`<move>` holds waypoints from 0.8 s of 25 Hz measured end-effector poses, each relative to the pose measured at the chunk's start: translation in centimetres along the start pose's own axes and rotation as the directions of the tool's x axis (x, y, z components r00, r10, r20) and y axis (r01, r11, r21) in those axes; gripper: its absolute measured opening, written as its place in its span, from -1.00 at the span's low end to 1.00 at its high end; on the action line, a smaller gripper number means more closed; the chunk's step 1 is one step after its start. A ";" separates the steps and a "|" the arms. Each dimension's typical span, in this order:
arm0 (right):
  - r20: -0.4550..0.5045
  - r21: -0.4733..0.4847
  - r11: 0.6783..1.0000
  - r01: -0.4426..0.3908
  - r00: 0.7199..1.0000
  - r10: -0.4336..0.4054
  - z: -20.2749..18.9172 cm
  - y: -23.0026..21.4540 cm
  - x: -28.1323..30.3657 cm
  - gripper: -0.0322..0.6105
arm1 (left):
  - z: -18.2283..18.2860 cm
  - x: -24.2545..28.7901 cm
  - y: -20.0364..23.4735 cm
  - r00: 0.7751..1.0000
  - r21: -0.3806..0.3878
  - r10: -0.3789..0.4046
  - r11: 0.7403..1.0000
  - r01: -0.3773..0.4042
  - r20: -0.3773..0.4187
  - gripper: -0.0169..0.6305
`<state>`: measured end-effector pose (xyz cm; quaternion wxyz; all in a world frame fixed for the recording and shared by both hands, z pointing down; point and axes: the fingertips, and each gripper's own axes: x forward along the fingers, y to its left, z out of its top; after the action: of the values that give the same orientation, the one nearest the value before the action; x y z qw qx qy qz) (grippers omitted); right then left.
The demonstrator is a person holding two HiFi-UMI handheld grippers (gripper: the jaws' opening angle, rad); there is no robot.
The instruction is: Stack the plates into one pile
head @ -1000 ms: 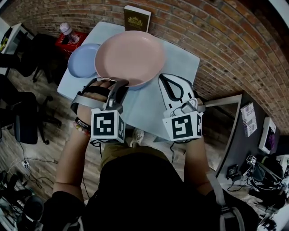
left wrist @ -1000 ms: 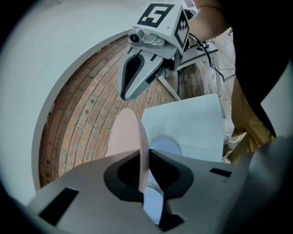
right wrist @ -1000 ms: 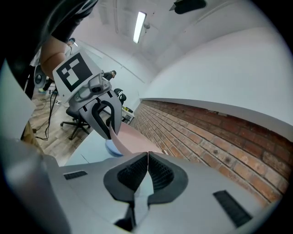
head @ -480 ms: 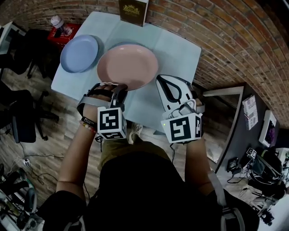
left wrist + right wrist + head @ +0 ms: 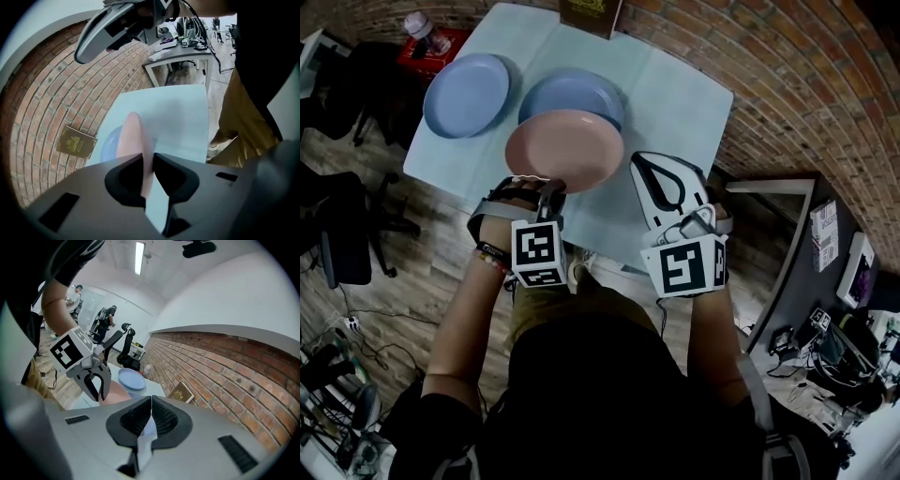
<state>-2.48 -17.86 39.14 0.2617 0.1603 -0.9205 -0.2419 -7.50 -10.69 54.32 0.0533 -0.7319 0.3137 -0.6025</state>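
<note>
Gripping the near rim of the pink plate, our left gripper is holding it between jaws that have just been opening slightly. The plate is overlapping a blue plate on the table. We are hovering the right gripper beside it, jaws together and empty. A second blue plate is sitting apart, leftward.

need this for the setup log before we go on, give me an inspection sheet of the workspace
surface: light blue table, by the brick wall
job's things: pink plate tilted, overlapping one blue plate; second blue plate apart, left
clutter: brown book at table's far edge
grippers: left gripper on pink plate's near rim, jaws have just been opening; right gripper shut, empty
cables: cables on floor, left
surroundings: office chair, grey desk, bottle on red box
</note>
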 end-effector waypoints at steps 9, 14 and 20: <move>-0.007 0.015 1.000 0.009 1.000 -0.009 0.0 -0.8 1.5 -0.79 | -0.6 2.1 0.1 1.000 -0.006 -0.012 1.000 0.013 0.025 -0.74; -0.019 0.014 1.000 0.005 1.000 -0.004 -0.3 -1.0 1.9 -0.79 | -0.9 3.1 0.2 1.000 -0.024 -0.020 0.999 0.021 0.024 -0.73; -0.026 0.034 0.999 -0.005 1.000 0.006 -1.0 -0.9 2.1 -0.79 | -1.4 4.0 -0.6 0.999 -0.039 -0.048 0.998 0.048 0.005 -0.69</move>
<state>-3.53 -19.84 40.26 0.2717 0.1654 -0.9214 -0.2232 -8.22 -11.89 58.30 0.0251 -0.7414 0.3075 -0.5960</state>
